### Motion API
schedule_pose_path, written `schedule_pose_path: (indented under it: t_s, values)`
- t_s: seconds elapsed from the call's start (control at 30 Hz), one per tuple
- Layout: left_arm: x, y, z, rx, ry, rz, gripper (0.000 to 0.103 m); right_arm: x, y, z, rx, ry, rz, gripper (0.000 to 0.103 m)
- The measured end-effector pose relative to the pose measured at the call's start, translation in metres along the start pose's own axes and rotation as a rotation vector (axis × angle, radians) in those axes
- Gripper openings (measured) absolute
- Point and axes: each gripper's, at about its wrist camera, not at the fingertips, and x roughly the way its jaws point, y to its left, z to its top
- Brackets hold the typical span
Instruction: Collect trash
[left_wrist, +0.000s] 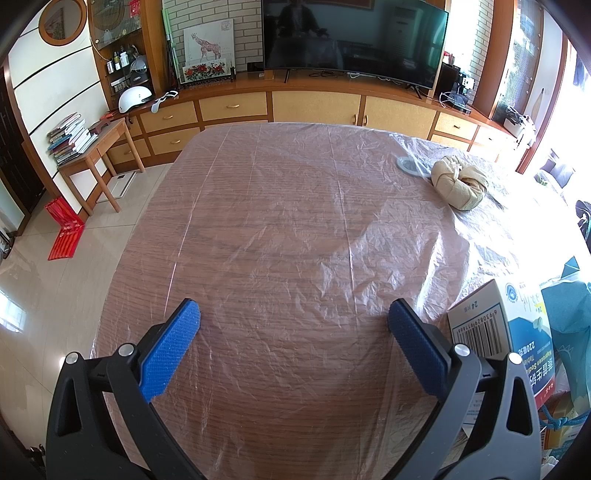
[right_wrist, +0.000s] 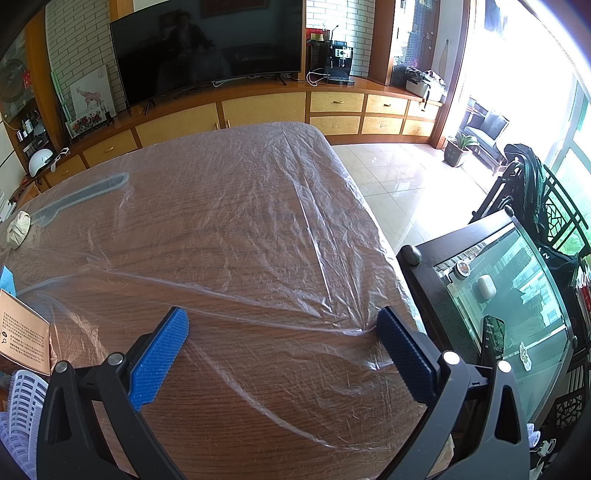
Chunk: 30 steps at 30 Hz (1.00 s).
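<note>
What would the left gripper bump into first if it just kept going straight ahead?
Probably nothing soon. The left gripper is open and points along a bare stretch of the plastic-covered table. The crumpled paper wad and the medicine box lie off to its right. Past the table edge stand the drawers, though depth is unclear.

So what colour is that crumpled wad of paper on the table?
Beige, a crumpled paper wad, clearest in the left wrist view.
</note>
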Motion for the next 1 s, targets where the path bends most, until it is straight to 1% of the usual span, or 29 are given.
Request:
schedule_pose_path:
  t_s: [0.67,0.77,0.83,0.87,0.93,0.97,1.0]
  values:
    - [0.0,0.0,0.0,-0.001,0.0,0.0,0.102,0.003,0.003,0.0,0.003,0.0,-0.003,0.099]
    - [0.0,0.0,0.0,0.004,0.004,-0.001,0.102,0.003,0.005,0.0,0.027,0.046,-0.015,0.099]
    - [0.0,0.002,0.003,0.016,0.046,-0.012,0.102,-0.003,0.006,-0.002,0.034,0.088,-0.028,0.099]
    - [-0.001,0.005,0.004,0.004,0.063,-0.016,0.102,-0.007,0.009,-0.003,0.023,0.104,-0.029,0.099]
    - [-0.016,0.015,0.009,-0.029,0.055,-0.055,0.102,-0.023,0.019,-0.004,-0.011,0.074,-0.024,0.099]
    - [-0.028,0.019,0.009,-0.041,0.031,-0.09,0.102,-0.037,0.029,-0.003,-0.032,0.04,-0.02,0.099]
    - [-0.036,0.02,0.01,-0.043,0.015,-0.106,0.102,-0.05,0.035,-0.003,-0.051,0.009,-0.018,0.099]
